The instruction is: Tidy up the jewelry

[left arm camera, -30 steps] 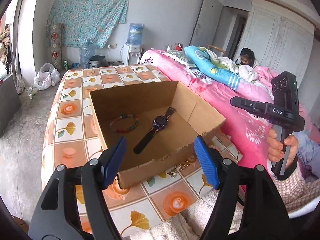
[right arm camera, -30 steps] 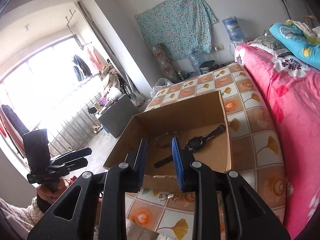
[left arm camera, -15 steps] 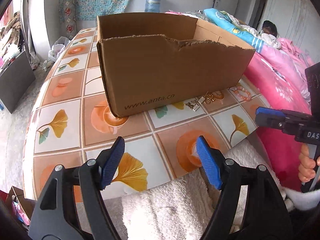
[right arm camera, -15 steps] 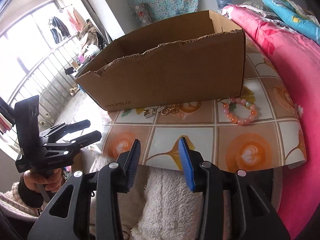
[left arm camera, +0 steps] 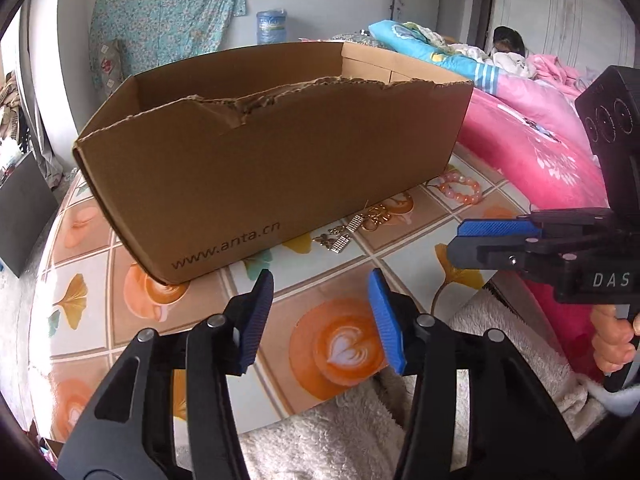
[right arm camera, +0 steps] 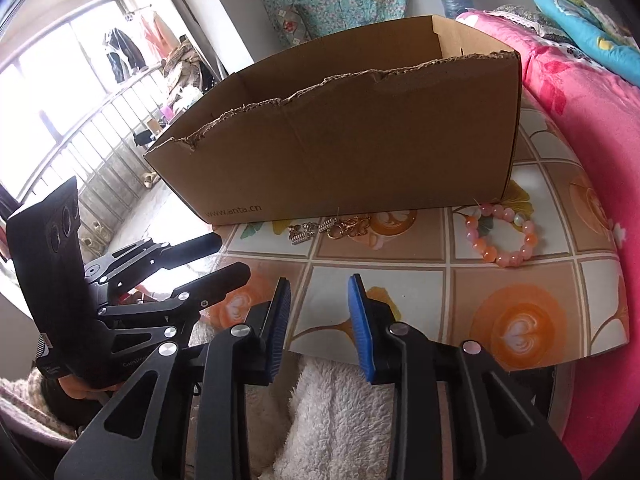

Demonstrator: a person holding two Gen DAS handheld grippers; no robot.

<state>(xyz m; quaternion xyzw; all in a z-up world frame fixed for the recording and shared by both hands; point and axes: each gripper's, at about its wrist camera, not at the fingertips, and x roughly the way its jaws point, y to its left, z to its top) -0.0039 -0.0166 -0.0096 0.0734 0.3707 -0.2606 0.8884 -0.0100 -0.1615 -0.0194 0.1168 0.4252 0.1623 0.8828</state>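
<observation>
Both your claws have just been closing yet grip nothing: left gripper (left arm camera: 320, 316), right gripper (right arm camera: 316, 316). Pink bead bracelet (right arm camera: 500, 236) and gold chain jewelry (right arm camera: 332, 229) lie beside brown cardboard box (right arm camera: 360, 136) on tiled tabletop (right arm camera: 520, 292).

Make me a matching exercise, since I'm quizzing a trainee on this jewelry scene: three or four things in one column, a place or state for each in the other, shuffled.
Things:
1. cardboard box
2. pink bead bracelet
3. gold chain jewelry
4. left tool

Places or states:
A. lies on the tablecloth by the box's right corner
B. open and empty over the near table edge
C. stands on the table, torn top edge, web address printed on its front
D. lies on the tablecloth against the foot of the box's front wall

Pairs: 1-C, 2-A, 3-D, 4-B
</observation>
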